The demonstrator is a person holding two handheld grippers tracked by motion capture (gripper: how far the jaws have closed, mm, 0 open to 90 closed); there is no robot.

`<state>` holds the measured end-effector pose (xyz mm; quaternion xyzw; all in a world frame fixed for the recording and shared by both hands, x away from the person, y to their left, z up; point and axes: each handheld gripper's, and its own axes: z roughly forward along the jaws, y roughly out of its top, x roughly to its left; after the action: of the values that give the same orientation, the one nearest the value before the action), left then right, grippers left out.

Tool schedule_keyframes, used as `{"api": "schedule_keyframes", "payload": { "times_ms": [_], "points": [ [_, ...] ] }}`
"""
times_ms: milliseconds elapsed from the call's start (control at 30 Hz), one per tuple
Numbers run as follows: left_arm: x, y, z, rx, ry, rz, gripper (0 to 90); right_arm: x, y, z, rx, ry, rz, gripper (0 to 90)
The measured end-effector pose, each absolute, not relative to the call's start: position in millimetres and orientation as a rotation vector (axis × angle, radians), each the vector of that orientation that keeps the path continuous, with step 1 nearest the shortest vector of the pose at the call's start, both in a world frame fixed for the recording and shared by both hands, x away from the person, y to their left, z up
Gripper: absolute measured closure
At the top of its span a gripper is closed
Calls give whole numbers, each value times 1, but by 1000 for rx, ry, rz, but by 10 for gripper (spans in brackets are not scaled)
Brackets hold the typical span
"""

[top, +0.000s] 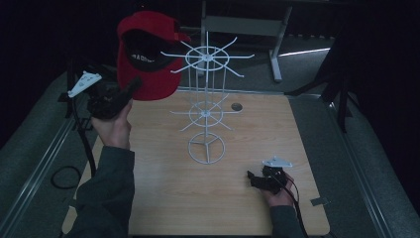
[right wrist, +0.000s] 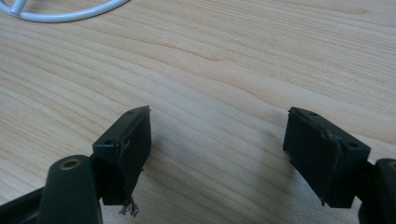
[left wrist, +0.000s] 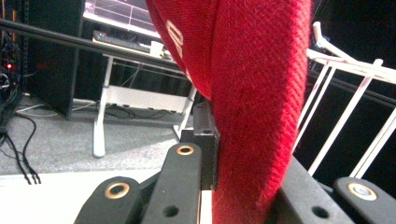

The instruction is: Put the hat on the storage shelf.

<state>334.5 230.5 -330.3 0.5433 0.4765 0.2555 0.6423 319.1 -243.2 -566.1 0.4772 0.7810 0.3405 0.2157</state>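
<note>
Cap (top: 148,74) is hanging high over the table's (top: 163,198) far-left side, red cloth clenched between the jaws of the left gripper (top: 130,88). In the left gripper view the red weave (left wrist: 252,93) is running straight up between the two black jaws, so that hold is looking firm. The brim end is what the gripper is pinching, with the crown opening facing toward the camera and the dark lining showing.

Now the relation that matters: the white wire rack (top: 205,99) is standing just to the right of the cap, and its top ring of prongs (top: 208,55) is sitting level with the crown. Some left-pointing prongs are reaching in front of the cap; whether they are touching it I cannot tell. My guess is the cap is heading for one of those upper hooks, so the move is a short sideways carry to the right.

The left hand is clearly the nearer one. The right gripper (top: 256,179) is resting low on the near-right of the table, well apart from the rack, its jaws spread wide over bare wood (right wrist: 219,70) and gripping nothing.
</note>
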Motion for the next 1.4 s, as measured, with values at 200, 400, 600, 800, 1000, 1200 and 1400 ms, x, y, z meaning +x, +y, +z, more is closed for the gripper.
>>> {"api": "schedule_keyframes", "payload": {
  "times_ms": [200,400,600,800,1000,1200,1400],
  "points": [
    [330,231,-337,1254,1081,579,854,319,-243,-566,1323,2165,944,233],
    [325,228,-346,1282,1080,589,853,319,-243,-566,1323,2165,944,233],
    [320,224,-346,1312,1042,620,853,319,-243,-566,1323,2165,944,233],
    [316,226,-344,1314,1043,651,853,319,-243,-566,1323,2165,944,233],
    [313,229,-344,1326,1060,670,853,319,-243,-566,1323,2165,944,233],
    [312,233,-353,1338,1084,663,852,319,-243,-566,1323,2165,944,233],
    [310,233,-363,1356,1086,656,852,319,-243,-566,1324,2165,945,233]
  ]
}}
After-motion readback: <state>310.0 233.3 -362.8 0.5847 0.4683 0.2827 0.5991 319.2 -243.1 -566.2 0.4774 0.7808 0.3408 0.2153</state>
